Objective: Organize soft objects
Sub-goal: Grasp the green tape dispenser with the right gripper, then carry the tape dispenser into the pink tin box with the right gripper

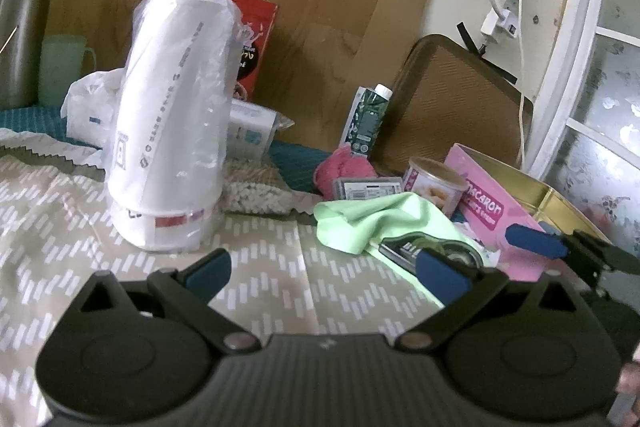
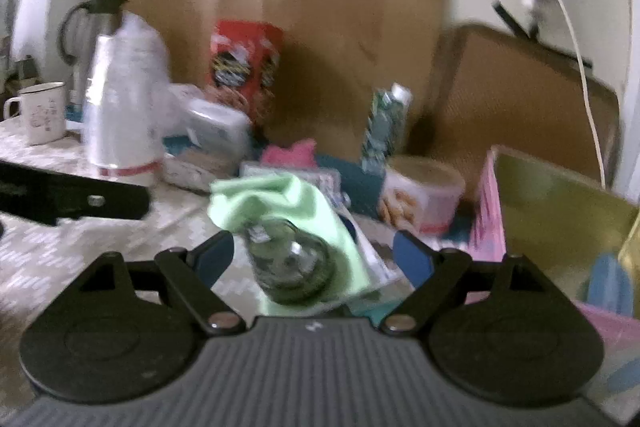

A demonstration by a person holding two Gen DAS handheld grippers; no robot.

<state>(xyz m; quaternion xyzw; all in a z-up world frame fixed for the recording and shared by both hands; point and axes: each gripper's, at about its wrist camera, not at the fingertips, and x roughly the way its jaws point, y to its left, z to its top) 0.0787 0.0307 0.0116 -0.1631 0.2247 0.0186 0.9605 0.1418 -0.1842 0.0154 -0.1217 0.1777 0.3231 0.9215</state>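
Nearest the lens, the left hand-held gripper [image 1: 322, 271] stood with jaws spread and nothing between them, over bare patterned cloth on the surface [image 1: 60, 227]. At far left were a steel flask [image 1: 22, 19] and a pale green cup [image 1: 60, 67]; next, a bagged stack of white cups [image 1: 172, 123] stood upright with a white plastic bag [image 1: 90, 103] just behind. Centre right, the green cloth [image 1: 376, 223] lay crumpled on the surface, draped partly over a tape dispenser [image 1: 432, 251]. A pink knitted item [image 1: 344, 167] lay behind it, beside a small round tin [image 1: 434, 183].

The right hand-held gripper [image 2: 314, 257] was released: its jaws stood wide either side of the dispenser and cloth, the pads apparently clear, though blur left this unsure.

At far right, the pink macaron tin [image 1: 484, 211] stood open; its gold interior looked largely empty, with something blue low inside.

Judgement: sorting had barely begun. Both soft items remained loose outside any container.
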